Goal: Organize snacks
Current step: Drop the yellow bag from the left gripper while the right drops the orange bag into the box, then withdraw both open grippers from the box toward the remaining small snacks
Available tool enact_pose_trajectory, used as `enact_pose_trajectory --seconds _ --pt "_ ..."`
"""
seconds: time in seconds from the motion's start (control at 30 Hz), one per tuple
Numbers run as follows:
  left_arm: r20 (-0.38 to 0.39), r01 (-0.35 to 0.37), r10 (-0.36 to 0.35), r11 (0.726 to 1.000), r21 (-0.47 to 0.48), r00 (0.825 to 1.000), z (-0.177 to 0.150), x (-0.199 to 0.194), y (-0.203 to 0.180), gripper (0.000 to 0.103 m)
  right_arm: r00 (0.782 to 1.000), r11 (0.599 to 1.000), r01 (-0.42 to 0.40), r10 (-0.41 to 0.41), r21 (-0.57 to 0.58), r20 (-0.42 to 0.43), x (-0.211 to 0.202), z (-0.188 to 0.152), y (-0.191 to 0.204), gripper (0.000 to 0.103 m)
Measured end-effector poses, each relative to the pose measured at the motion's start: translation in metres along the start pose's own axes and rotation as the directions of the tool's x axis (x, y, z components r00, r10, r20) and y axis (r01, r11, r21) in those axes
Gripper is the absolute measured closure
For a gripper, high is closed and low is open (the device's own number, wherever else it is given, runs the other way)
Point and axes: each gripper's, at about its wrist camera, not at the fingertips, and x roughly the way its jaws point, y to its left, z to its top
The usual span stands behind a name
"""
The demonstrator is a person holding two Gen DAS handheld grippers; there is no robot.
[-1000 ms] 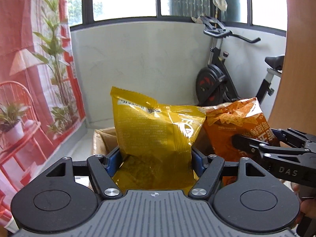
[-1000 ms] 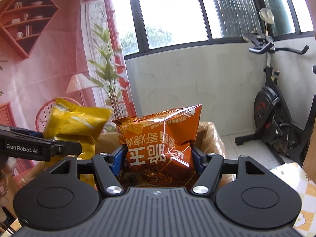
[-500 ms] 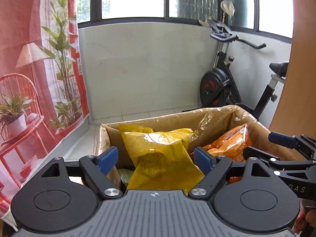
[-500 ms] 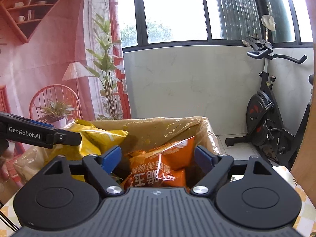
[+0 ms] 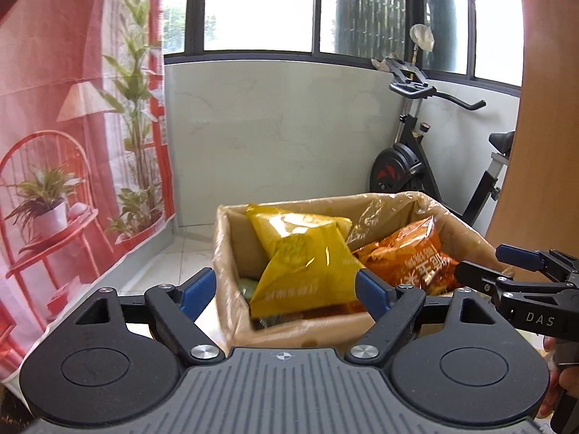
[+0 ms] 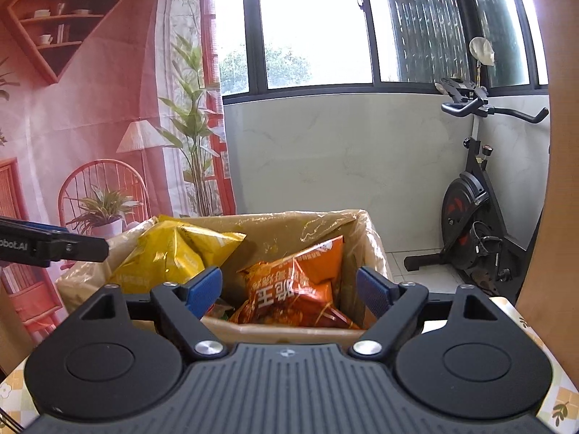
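Note:
A cardboard box (image 5: 311, 329) lined with clear plastic stands just ahead of both grippers. Inside it a yellow snack bag (image 5: 300, 264) leans at the left and an orange snack bag (image 5: 409, 256) lies at the right. My left gripper (image 5: 286, 287) is open just short of the box's near wall, with nothing pinched. In the right wrist view my right gripper (image 6: 289, 289) is open too, in front of the orange bag (image 6: 300, 282), beside the yellow bag (image 6: 170, 253). Each gripper shows in the other's view: the right gripper (image 5: 495, 264) and the left gripper (image 6: 72, 238).
An exercise bike (image 6: 477, 217) stands on the tiled floor at the right, behind the box. A red printed backdrop (image 5: 54, 144) hangs along the left. A wooden panel (image 5: 542, 108) rises at the far right. A patterned tablecloth (image 6: 561, 401) covers the table under the box.
Both grippers let go of their bags, which dropped into the box: yellow from the left, orange from the right. The jaws widened and both grippers drew back from the box.

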Motion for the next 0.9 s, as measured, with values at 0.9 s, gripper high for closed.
enact_pose_trajectory --seconds 0.9 --pt "-0.069 -0.055 0.051 0.996 -0.069 0.996 -0.088 -0.029 0.004 0.017 0.996 0.997 0.05 -0.045 0.057 -0.074 -0.042 -0.079 -0.011 0.019"
